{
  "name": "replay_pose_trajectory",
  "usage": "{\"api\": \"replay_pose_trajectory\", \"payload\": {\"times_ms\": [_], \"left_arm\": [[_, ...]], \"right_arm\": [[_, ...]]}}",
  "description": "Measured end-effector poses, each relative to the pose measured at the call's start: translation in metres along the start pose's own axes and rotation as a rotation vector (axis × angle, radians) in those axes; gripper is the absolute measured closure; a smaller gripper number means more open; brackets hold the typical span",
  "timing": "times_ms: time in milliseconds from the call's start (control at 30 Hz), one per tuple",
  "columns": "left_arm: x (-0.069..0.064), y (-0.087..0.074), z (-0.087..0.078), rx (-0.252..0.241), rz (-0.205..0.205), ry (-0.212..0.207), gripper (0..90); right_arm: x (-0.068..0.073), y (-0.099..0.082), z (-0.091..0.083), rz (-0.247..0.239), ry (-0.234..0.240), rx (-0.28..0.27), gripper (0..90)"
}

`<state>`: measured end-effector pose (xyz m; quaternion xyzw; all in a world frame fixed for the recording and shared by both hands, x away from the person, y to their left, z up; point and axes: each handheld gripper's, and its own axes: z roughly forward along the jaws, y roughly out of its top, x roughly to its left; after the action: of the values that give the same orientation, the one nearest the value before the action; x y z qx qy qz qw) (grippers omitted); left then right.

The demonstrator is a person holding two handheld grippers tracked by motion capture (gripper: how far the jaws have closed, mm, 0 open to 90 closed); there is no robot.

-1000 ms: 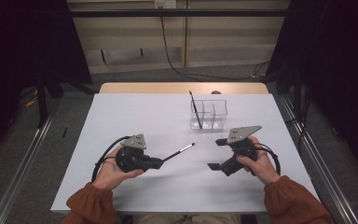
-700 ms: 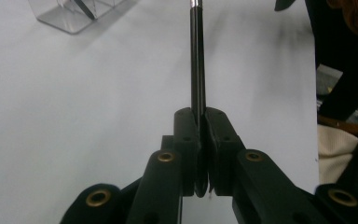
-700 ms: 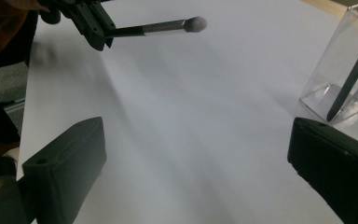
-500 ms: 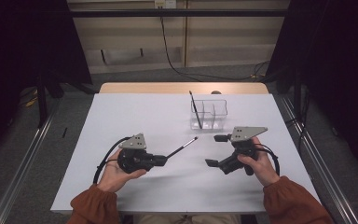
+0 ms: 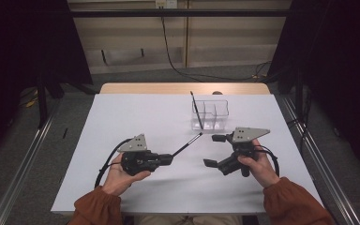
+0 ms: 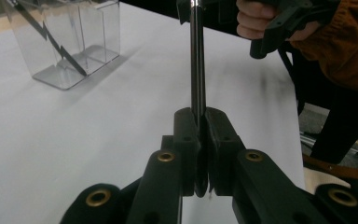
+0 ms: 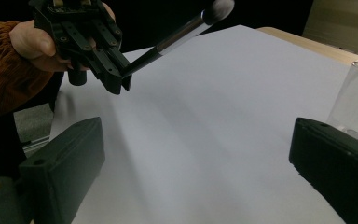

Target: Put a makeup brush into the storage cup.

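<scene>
**Brush held out toward the clear organiser**

The white table [image 5: 122, 122] carries little: a clear divided organiser [image 5: 211, 115] stands toward its far side, with one dark brush [image 5: 196, 108] already leaning upright in its left compartment. That placement suggests the organiser is where the brushes are being gathered, and the one in hand is probably bound for it too.

The left gripper [image 5: 168, 158] hovers low over the near half of the table, its jaws clamped tight on the tail end of a makeup brush [image 5: 187, 145]. Gripping the handle's end leaves nearly all of its length free, which would let the head go into a compartment first.

The brush's long axis runs from the left gripper up and to the right in the high view, the bristle head aimed at the organiser's near corner and stopping just short of it.

The right gripper [image 5: 215, 151] waits just beside, jaws spread wide and holding nothing, facing the brush as if ready to steady it.
</scene>
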<state>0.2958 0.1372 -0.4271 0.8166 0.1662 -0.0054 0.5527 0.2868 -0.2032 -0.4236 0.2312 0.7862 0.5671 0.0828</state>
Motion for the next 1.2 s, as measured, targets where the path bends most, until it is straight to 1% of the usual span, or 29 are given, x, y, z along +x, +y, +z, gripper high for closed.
{"api": "replay_pose_trajectory", "payload": {"times_ms": [133, 167, 233, 333, 367, 433, 467, 500, 567, 600, 633, 667, 733, 800, 867, 1033, 1133, 1200], "left_arm": [[-0.001, -0.001, 0.003, -0.025, 0.000, -0.008, 84.3], [-0.002, -0.001, 0.003, -0.031, 0.001, -0.003, 84.2], [-0.002, -0.002, 0.004, -0.046, -0.004, -0.012, 84.2], [-0.003, -0.003, 0.006, -0.059, -0.004, -0.012, 84.2], [-0.003, -0.003, 0.006, -0.066, -0.002, -0.012, 84.2], [-0.005, -0.003, 0.008, -0.073, 0.001, -0.013, 84.2], [-0.005, -0.003, 0.008, -0.079, 0.000, -0.006, 84.2], [-0.005, -0.003, 0.009, -0.080, -0.005, -0.022, 84.2], [-0.005, -0.004, 0.011, -0.074, -0.004, -0.025, 84.2], [-0.006, -0.005, 0.012, -0.070, -0.001, -0.033, 84.2], [-0.006, -0.005, 0.013, -0.065, 0.005, -0.030, 84.2], [-0.006, -0.005, 0.014, -0.068, 0.005, -0.034, 84.3], [-0.006, -0.005, 0.015, -0.069, 0.016, -0.031, 84.2], [-0.006, -0.005, 0.017, -0.070, 0.016, -0.034, 84.2], [-0.006, -0.006, 0.018, -0.069, 0.025, -0.032, 84.2], [-0.008, -0.006, 0.024, -0.060, 0.042, -0.036, 84.3], [-0.008, -0.007, 0.025, -0.058, 0.041, -0.040, 84.2], [-0.007, -0.007, 0.025, -0.054, 0.041, -0.042, 84.3]], "right_arm": [[0.001, 0.002, 0.000, 0.002, 0.016, -0.018, 3.0], [0.002, 0.003, 0.000, 0.005, 0.019, -0.022, 3.0], [0.003, 0.004, 0.001, 0.011, 0.032, -0.029, 3.0], [0.006, 0.007, 0.001, 0.005, 0.024, -0.033, 3.0], [0.006, 0.008, 0.001, 0.006, 0.022, -0.042, 3.4], [0.007, 0.009, 0.002, 0.011, 0.045, -0.057, 3.7], [0.007, 0.010, 0.002, 0.011, 0.048, -0.065, 3.2], [0.007, 0.011, 0.002, 0.015, 0.053, -0.067, 3.3], [0.007, 0.011, 0.003, 0.030, 0.040, -0.071, 4.0], [0.007, 0.011, 0.003, 0.040, 0.041, -0.065, 4.0], [0.007, 0.012, 0.004, 0.041, 0.033, -0.065, 5.4], [0.007, 0.012, 0.004, 0.042, 0.034, -0.067, 6.4], [0.007, 0.013, 0.004, 0.052, 0.040, -0.070, 11.1], [0.007, 0.013, 0.005, 0.061, 0.051, -0.074, 17.2], [0.007, 0.014, 0.006, 0.069, 0.053, -0.065, 22.1], [0.007, 0.015, 0.005, 0.071, 0.069, -0.076, 36.8], [0.006, 0.016, 0.004, 0.074, 0.090, -0.075, 49.2], [0.005, 0.015, 0.004, 0.067, 0.091, -0.069, 53.7]]}}
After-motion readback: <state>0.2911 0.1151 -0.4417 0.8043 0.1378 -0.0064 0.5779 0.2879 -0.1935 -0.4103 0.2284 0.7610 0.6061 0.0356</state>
